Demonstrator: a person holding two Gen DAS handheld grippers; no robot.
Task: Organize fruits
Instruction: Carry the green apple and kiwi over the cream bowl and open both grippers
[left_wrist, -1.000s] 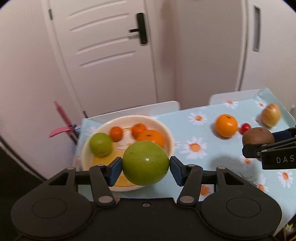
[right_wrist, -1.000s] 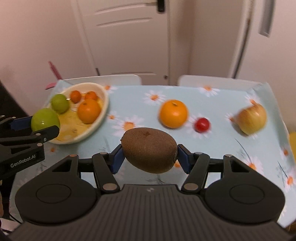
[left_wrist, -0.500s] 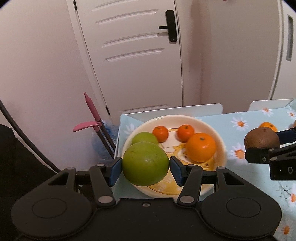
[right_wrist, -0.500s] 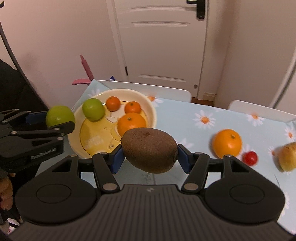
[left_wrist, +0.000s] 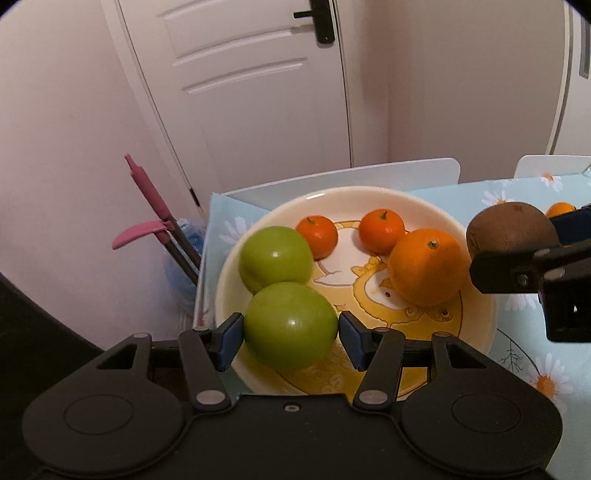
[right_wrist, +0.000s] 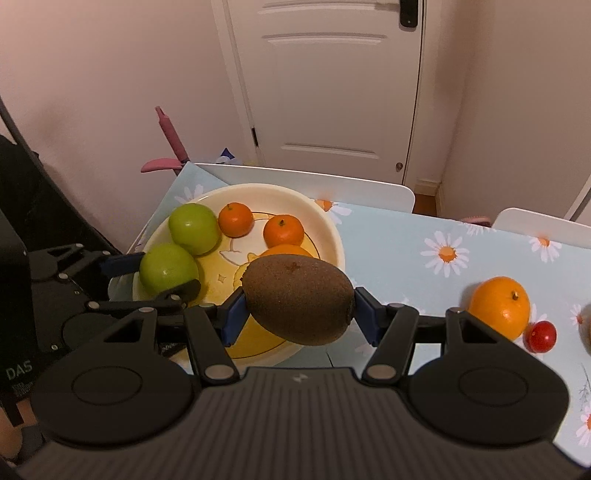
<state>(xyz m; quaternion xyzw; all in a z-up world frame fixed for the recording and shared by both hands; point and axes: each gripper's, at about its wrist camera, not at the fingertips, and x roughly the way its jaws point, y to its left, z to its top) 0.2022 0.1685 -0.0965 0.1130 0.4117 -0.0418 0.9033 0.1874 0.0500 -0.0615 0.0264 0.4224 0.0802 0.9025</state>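
Left gripper (left_wrist: 291, 334) clamped on a green apple (left_wrist: 290, 325), blue pads pressed to both its sides, held over the near left part of the plate (left_wrist: 476, 321); whether the apple touches the plate cannot be told. Right gripper (right_wrist: 297, 312) clamped on a kiwi (right_wrist: 297, 298), carried above the plate's near right rim, clear of the surface. In the left wrist view, kiwi (left_wrist: 511, 230) and right gripper (left_wrist: 517, 266) seen at the right, just beside the big orange.

On the plate: a second green apple (left_wrist: 275, 258) at the left, just behind the held one and seemingly touching it; two small tangerines (left_wrist: 317, 236) (left_wrist: 382, 230) toward the far rim, apart from each other, the left one just beside the second apple; one large orange (left_wrist: 426, 267) at the right, close to the right tangerine. Yellow cartoon print showing on the plate's bare middle.

Plate set at the far left corner of the table (right_wrist: 388, 251), which wears a light blue cloth with daisies. Toward the right edge of the table, well apart from the plate: another orange (right_wrist: 499, 306) with a cherry tomato (right_wrist: 541, 336) just beside it on the near right. At the very right edge of the right wrist view, a sliver of another brownish thing, too little to identify.

Beyond the table: two white chair backs (right_wrist: 303, 182), a white door (right_wrist: 325, 85), a pink-handled tool (left_wrist: 147, 206) leaning by the wall at the left.
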